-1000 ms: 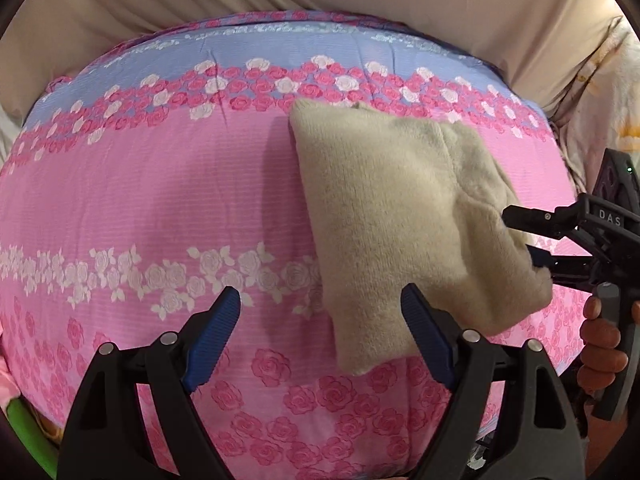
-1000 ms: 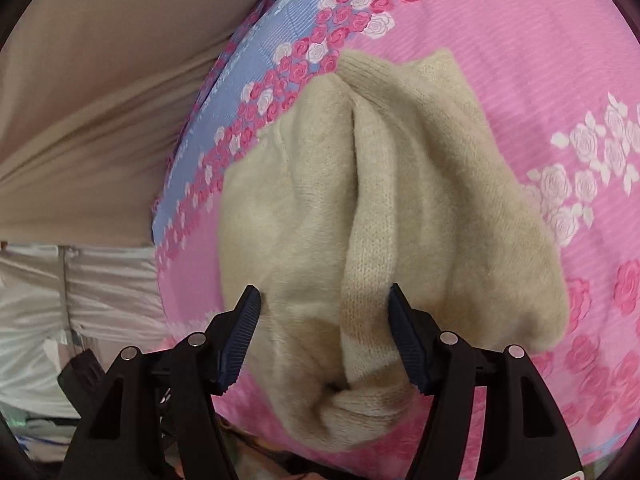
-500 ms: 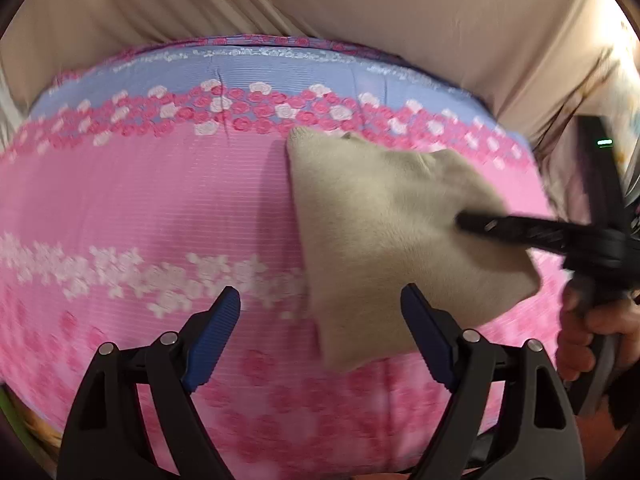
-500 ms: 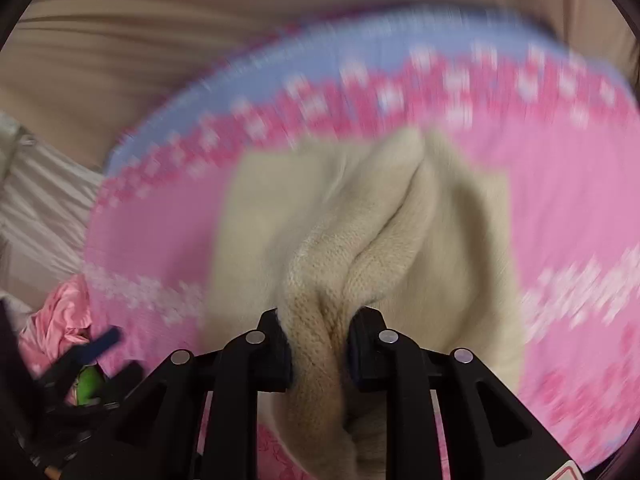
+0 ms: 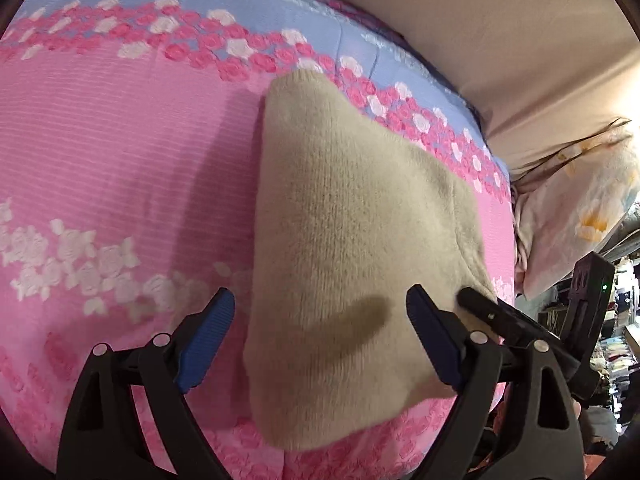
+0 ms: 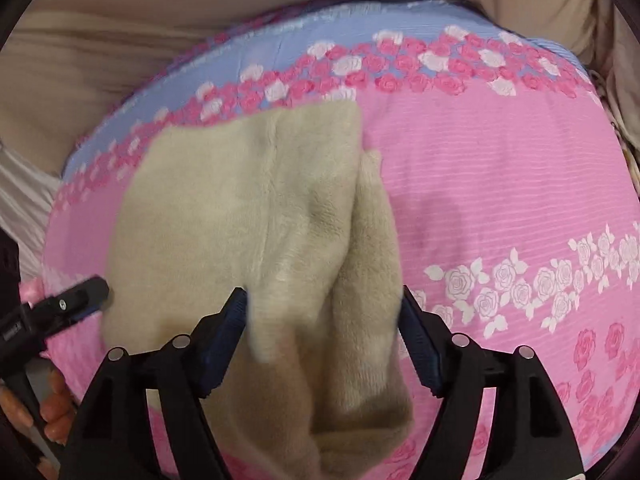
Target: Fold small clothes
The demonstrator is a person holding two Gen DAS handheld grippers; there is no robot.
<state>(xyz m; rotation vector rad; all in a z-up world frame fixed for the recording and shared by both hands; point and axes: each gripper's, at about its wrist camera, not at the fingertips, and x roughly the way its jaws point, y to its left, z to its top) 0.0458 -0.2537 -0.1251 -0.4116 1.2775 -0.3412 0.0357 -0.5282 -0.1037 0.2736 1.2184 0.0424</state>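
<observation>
A folded beige fleece garment [image 5: 344, 240] lies on the pink rose-patterned bedspread [image 5: 120, 152]. My left gripper [image 5: 320, 340] is open, its blue pads spread over the garment's near edge. In the right wrist view the same garment [image 6: 248, 216] shows with a folded flap along its right side. My right gripper [image 6: 324, 344] is open, its pads either side of the garment's near end, not pinching it. Each gripper's black tip shows in the other's view, the right one [image 5: 492, 316] at the garment's right corner, the left one [image 6: 76, 300] at its left edge.
The bedspread has a blue band [image 5: 248, 20] at its far side against a beige sheet [image 5: 500, 40]. A floral pillow [image 5: 580, 216] lies at the right. Cluttered shelves [image 5: 616, 340] show beyond the bed's right edge.
My right gripper was shut on a ridge of the garment half a second ago and has opened. The garment now lies flatter. My left gripper has moved closer over the garment's near edge.
</observation>
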